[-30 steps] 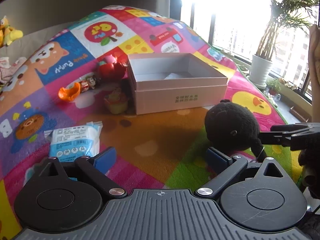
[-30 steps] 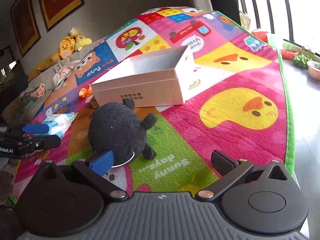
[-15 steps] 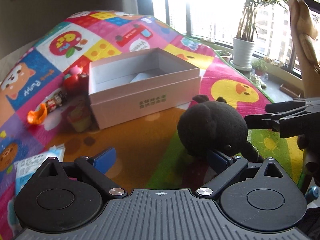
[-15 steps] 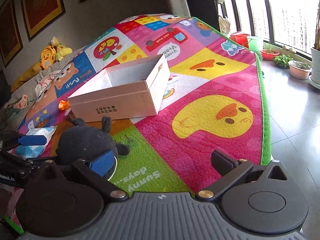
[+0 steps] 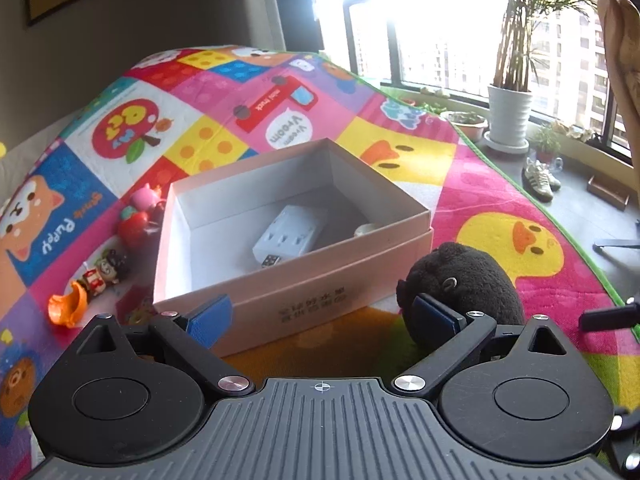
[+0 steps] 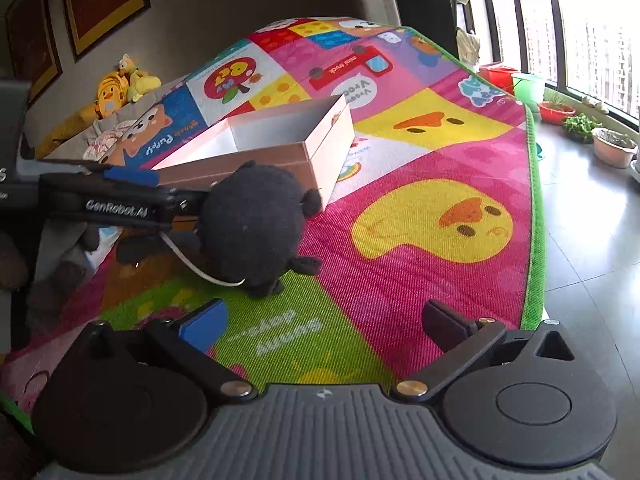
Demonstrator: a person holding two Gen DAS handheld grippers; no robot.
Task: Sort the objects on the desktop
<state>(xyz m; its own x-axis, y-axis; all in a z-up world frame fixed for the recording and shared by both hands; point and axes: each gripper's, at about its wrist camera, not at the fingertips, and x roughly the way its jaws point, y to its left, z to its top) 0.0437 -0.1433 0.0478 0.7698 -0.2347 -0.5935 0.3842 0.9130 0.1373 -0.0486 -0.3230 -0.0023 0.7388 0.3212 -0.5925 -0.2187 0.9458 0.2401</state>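
My left tool (image 5: 320, 314) hangs open over the bright play mat (image 5: 500, 200), its right finger (image 5: 434, 314) touching the black plush (image 5: 468, 280), which sits on the mat just beside the open box (image 5: 296, 292). A white power strip (image 5: 290, 236) lies inside the box. Small toys (image 5: 100, 272) lie on the mat left of the box. My right tool (image 6: 324, 322) is open too, empty, near the plush (image 6: 250, 224).

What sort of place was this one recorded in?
Most likely a home living room or play area: a cartoon play mat covers the floor, plush toys sit by the wall, and potted plants line a big window.
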